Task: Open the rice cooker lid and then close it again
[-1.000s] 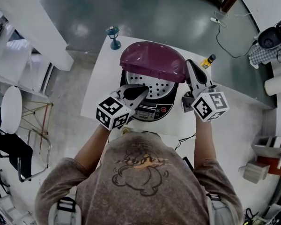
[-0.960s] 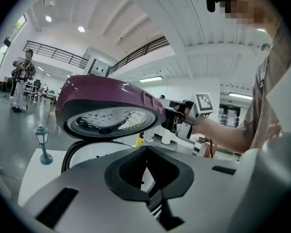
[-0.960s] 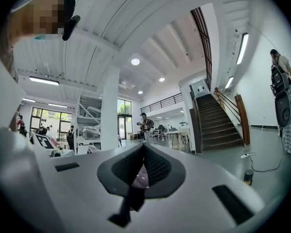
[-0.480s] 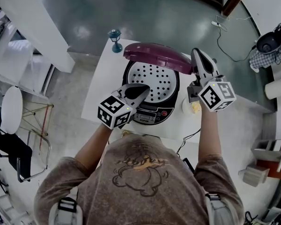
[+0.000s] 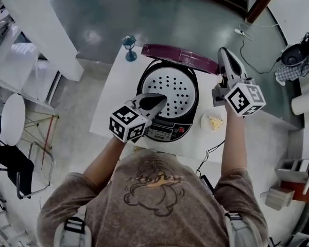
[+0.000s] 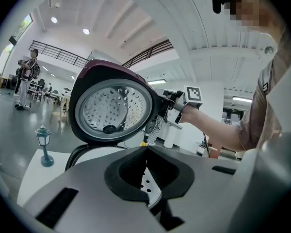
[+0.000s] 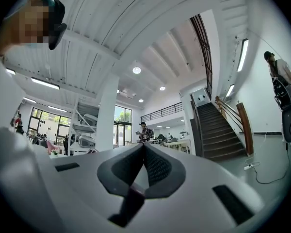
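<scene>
The rice cooker (image 5: pixel 167 131) stands on the white table (image 5: pixel 113 104). Its purple lid (image 5: pixel 181 56) is swung up to upright, baring the perforated inner plate (image 5: pixel 172 89). The lid's round steel underside (image 6: pixel 111 108) faces the left gripper view. My right gripper (image 5: pixel 222 52) is shut, with its tip against the lid's right edge, as the left gripper view also shows (image 6: pixel 168 99). Whether it pinches the rim I cannot tell. My left gripper (image 5: pixel 161 100) is shut and lies over the cooker's front rim, with nothing between its jaws (image 6: pixel 146 152).
A small teal lantern figure (image 5: pixel 129 46) stands at the table's far left corner. A small plate with food (image 5: pixel 213 121) sits to the right of the cooker. A cable (image 5: pixel 208 151) hangs off the near edge. Chairs stand on the floor at the left.
The lid has swung from half raised to upright. My right gripper rose and moved away from me along with the lid's edge. The left gripper stayed put.
</scene>
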`<state>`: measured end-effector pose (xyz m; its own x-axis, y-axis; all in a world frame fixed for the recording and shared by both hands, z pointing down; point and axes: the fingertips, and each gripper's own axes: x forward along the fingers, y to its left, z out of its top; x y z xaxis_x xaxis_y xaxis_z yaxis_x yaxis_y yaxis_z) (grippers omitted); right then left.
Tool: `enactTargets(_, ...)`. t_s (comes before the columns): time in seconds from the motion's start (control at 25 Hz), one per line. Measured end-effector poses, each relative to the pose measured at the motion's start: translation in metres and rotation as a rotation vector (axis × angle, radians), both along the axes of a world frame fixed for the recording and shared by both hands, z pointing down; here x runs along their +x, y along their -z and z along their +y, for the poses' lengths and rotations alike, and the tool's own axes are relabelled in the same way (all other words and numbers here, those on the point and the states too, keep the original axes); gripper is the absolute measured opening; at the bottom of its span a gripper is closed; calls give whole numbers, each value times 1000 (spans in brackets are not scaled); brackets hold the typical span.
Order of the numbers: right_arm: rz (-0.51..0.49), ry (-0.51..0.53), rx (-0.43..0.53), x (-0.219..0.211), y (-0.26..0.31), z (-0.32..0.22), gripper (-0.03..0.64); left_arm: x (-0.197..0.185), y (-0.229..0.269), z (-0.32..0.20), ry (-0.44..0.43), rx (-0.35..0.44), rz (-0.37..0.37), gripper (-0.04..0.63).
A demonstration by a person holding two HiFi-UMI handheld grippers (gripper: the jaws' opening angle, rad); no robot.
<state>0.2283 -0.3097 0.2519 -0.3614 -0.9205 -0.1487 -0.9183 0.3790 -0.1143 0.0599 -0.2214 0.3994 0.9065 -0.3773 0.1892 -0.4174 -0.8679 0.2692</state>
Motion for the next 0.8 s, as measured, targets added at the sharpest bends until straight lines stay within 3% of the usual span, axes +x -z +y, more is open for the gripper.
enactTargets(0.48, -32, 41, 29, 16, 22, -53, 3, 7, -4, -9, -2, -19, 14, 21)
enactTargets(0.8, -44, 23, 43, 27, 26, -80, 3, -4, -3, -22, 43, -17, 18, 21)
